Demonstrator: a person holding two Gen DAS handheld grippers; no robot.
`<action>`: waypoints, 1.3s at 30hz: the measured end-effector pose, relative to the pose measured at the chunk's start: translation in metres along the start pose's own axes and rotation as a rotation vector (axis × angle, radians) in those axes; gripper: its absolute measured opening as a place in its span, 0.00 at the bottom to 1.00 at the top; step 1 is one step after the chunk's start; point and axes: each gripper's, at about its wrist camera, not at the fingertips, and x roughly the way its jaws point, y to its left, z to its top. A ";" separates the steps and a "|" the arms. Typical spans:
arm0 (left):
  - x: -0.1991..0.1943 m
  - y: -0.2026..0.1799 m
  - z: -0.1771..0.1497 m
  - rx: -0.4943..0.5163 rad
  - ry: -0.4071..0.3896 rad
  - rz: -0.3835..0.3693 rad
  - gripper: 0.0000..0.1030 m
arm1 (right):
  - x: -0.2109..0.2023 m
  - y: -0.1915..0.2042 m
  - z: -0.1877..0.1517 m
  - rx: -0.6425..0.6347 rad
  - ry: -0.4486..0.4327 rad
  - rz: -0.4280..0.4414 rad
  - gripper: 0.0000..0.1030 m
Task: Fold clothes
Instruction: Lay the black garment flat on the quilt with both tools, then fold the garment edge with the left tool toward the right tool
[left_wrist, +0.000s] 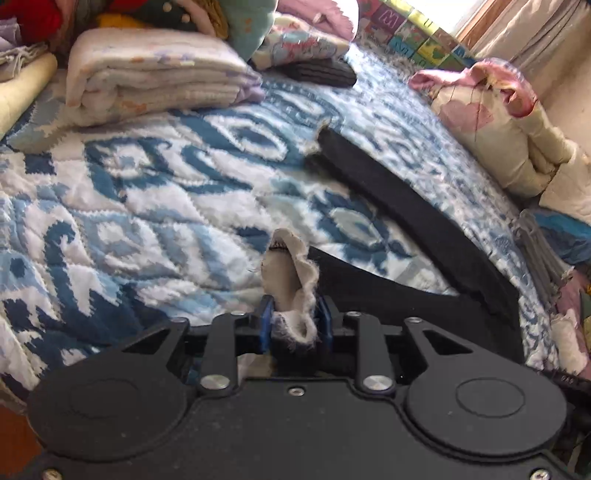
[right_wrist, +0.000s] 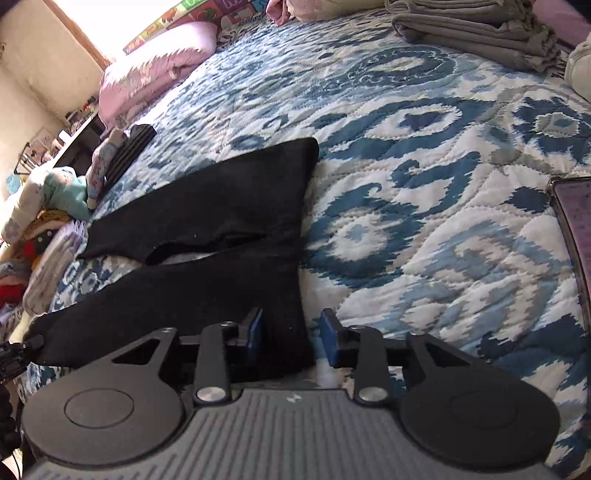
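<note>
Matt black fleecy garment (right_wrist: 207, 206) lies on a quilted, stitched cotton bedspread (right_wrist: 424, 206).

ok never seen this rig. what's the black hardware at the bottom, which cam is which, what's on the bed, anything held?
No robot: a person holds a two-finger gripper in each hand, each with a fisheye camera looking along its fingers, so the black hardware is the gripper itself. In the left wrist view, the left gripper is shut on a pale-lined edge of the black garment. In the right wrist view, the right gripper is open, its fingers straddling a garment corner. Everything lies on a blue-and-white quilt, with folded grey towels further back.
</note>
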 end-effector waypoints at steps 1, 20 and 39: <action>-0.003 0.003 -0.001 0.001 -0.023 0.027 0.25 | 0.002 0.001 0.000 -0.017 0.013 -0.019 0.41; 0.083 -0.178 -0.056 0.486 0.030 -0.285 0.22 | 0.003 0.061 -0.015 -0.304 -0.122 -0.015 0.46; 0.100 -0.228 -0.015 0.757 -0.095 -0.272 0.22 | 0.022 0.081 0.009 -0.541 -0.193 -0.139 0.41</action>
